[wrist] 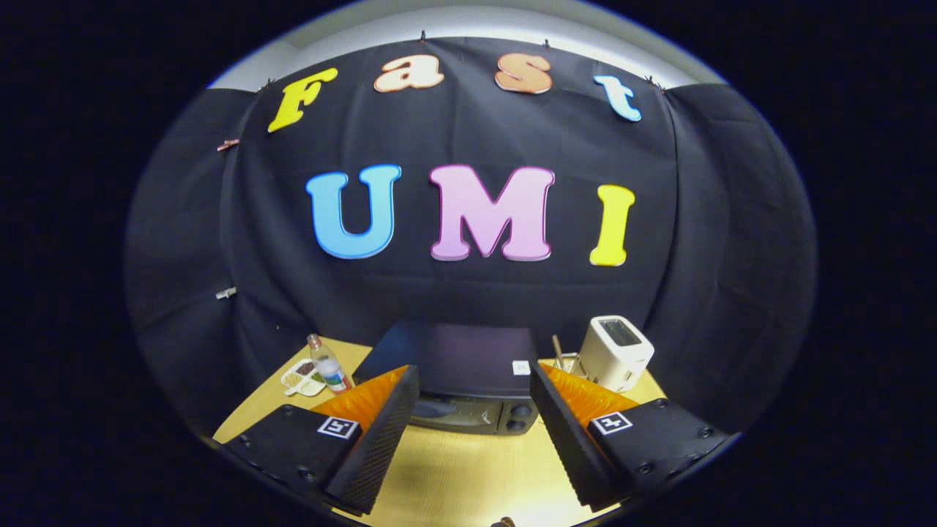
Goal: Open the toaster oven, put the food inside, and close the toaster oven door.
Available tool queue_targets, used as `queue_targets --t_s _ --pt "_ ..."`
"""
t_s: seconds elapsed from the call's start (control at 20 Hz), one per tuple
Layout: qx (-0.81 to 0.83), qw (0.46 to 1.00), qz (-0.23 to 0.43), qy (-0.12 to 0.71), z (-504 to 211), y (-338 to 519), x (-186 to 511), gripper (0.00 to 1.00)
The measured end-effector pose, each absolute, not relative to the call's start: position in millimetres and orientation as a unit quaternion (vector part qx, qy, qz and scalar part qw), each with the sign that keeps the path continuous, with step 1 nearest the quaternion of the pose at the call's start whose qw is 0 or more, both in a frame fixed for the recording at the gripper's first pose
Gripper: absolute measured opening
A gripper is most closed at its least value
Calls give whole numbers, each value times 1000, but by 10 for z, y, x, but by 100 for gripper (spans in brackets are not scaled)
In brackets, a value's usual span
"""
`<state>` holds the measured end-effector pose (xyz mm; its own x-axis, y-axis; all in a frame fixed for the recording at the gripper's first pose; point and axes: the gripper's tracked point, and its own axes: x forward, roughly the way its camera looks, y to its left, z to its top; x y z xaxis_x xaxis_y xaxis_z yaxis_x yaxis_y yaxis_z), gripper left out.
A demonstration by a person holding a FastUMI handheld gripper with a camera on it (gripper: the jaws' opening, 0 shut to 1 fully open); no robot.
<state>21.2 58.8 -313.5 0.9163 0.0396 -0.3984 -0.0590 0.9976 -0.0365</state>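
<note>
Beyond the fingertips (410, 377) of the tool (474, 375), the black toaster oven (468, 380) sat on the wooden worktop (461, 468) with its door shut. Its fingers stood wide apart and held nothing, with the oven showing in the gap between them. Left of the oven stood a clear bottle (328, 364) beside a small food tray (304, 377), and to its right a white toaster (616, 353).

Staged recording booth, not a real kitchen. Black cloth wall (468, 293) clipped up behind a wooden bench (454, 468). Kitchen props on it: oven (454, 366), toaster (616, 353), bottle (328, 364).
</note>
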Motion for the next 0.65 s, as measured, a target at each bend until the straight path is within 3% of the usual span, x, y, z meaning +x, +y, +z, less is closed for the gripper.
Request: queue_targets --t_s 0.35,0.65 --pt "5 995 33 94 -1605 654 201 99" --pt "18 996 30 80 -1291 602 0 98"
